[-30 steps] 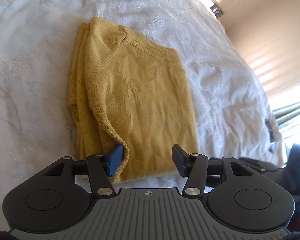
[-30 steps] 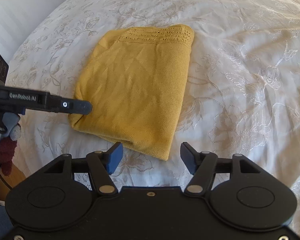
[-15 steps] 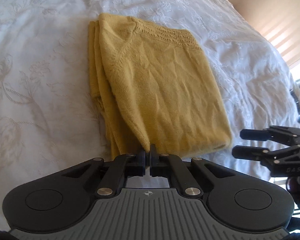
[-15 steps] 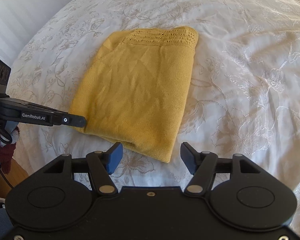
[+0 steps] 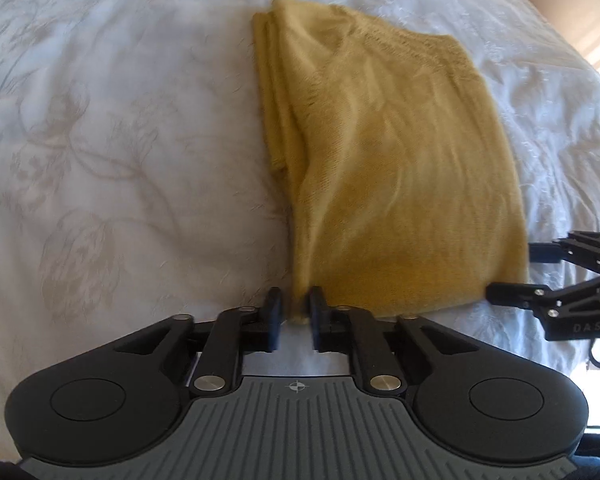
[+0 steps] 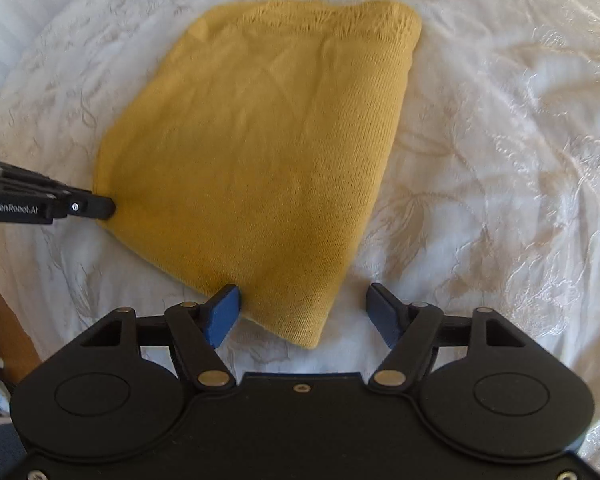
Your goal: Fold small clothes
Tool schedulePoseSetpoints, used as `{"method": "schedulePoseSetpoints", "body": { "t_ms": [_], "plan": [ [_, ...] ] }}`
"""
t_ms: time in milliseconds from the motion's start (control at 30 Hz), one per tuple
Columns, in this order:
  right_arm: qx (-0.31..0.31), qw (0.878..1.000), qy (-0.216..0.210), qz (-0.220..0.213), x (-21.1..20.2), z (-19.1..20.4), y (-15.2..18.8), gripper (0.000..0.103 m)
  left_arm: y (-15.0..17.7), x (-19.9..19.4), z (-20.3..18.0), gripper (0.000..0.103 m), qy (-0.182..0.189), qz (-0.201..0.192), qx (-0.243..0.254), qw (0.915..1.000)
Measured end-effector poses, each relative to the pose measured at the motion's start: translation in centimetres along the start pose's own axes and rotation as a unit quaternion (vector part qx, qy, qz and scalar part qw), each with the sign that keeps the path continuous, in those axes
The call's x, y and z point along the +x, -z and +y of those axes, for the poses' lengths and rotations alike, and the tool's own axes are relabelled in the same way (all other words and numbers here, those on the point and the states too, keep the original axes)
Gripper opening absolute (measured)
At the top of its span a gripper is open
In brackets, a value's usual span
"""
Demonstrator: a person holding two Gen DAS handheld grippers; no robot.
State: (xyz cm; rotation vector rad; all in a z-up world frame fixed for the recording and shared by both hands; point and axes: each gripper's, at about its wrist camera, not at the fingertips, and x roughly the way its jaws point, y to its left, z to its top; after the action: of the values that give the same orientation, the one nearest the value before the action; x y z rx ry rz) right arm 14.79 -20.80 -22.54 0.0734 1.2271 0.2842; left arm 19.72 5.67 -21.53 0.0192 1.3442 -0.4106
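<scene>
A yellow sweater lies folded on a bed with a white bedspread that has a pale flower pattern on it. The sweater is a knit one, with a holey pattern along its far edge. Its layers stack up along one long side, seen on the left in the left camera view.

The left gripper points down at the near corner of the sweater. Its fingers are close together but are opening now, and a little fold of the yellow cloth sticks up between them. The picture is blurry there (so it is hard to tell if the pads touch the cloth at all). In the right camera view, this same gripper comes in from the left and its tip sits at the sweater's left edge.

The right gripper hangs over the other near corner of the sweater. Its blue fingers are spread wide and are opening more. The pointed corner of the sweater lies between them, flat on the bed, and the fingers do not squeeze it. The left finger is just beside the sweater's edge.
</scene>
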Motion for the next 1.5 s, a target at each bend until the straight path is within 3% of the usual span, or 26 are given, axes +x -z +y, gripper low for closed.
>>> {"method": "schedulePoseSetpoints", "body": {
  "t_ms": [133,267,367,533,600,633,700,800,1000,1133,1200,1333,1500],
  "plan": [
    [0.007,1.000,-0.012,-0.018,-2.3,-0.8,0.3,0.075,0.6,-2.3,0.7,0.036,-0.034,-0.028,-0.050,0.9978],
    [0.020,0.998,0.002,-0.067,-4.3,-1.9,-1.2,0.083,-0.4,-5.4,-0.5,0.051,-0.049,-0.103,-0.041,0.9926],
    [0.034,0.995,0.009,-0.096,-4.3,-2.6,-3.4,0.093,-2.6,-5.2,-2.3,0.056,-0.047,-0.126,-0.013,0.9908],
    [0.025,0.994,0.018,-0.107,-2.3,-2.8,-6.9,0.099,-6.0,-1.9,-3.6,0.057,-0.058,-0.124,0.004,0.9906],
    [0.027,0.994,0.025,-0.105,-1.3,-3.2,-7.8,0.102,-6.6,-0.5,-2.8,0.057,-0.079,-0.108,-0.001,0.9909],
    [0.034,0.994,0.033,-0.100,-0.6,-3.7,-8.0,0.102,-6.6,0.2,-2.3,0.060,-0.092,-0.098,0.001,0.9909],
    [0.053,0.994,0.053,-0.082,0.7,-5.0,-8.4,0.102,-6.3,1.2,-0.9,0.078,-0.093,-0.085,-0.002,0.9920],
    [0.102,0.992,0.045,-0.060,1.2,-7.5,-8.6,0.102,-6.3,1.1,0.5,0.082,-0.077,-0.077,-0.022,0.9939],
    [0.107,0.986,0.022,-0.123,-0.4,-8.0,-10.9,0.102,-6.1,1.3,0.6,0.083,-0.069,-0.068,-0.031,0.9949],
    [0.127,0.987,0.064,-0.080,2.7,-9.7,-13.5,0.102,-6.7,1.9,0.5,0.087,-0.074,-0.061,-0.042,0.9945],
    [0.123,0.988,0.068,-0.066,4.1,-10.4,-13.8,0.102,-6.9,2.1,0.3,0.094,-0.081,-0.060,-0.039,0.9942],
    [0.103,0.989,0.060,-0.088,2.9,-10.0,-13.9,0.102,-7.1,2.2,0.2,0.103,-0.096,-0.054,-0.040,0.9931],
    [0.097,0.984,0.069,-0.130,-1.0,-9.5,-12.4,0.102,-7.1,0.7,-0.2,0.103,-0.099,-0.071,-0.043,0.9916]
  ]
}}
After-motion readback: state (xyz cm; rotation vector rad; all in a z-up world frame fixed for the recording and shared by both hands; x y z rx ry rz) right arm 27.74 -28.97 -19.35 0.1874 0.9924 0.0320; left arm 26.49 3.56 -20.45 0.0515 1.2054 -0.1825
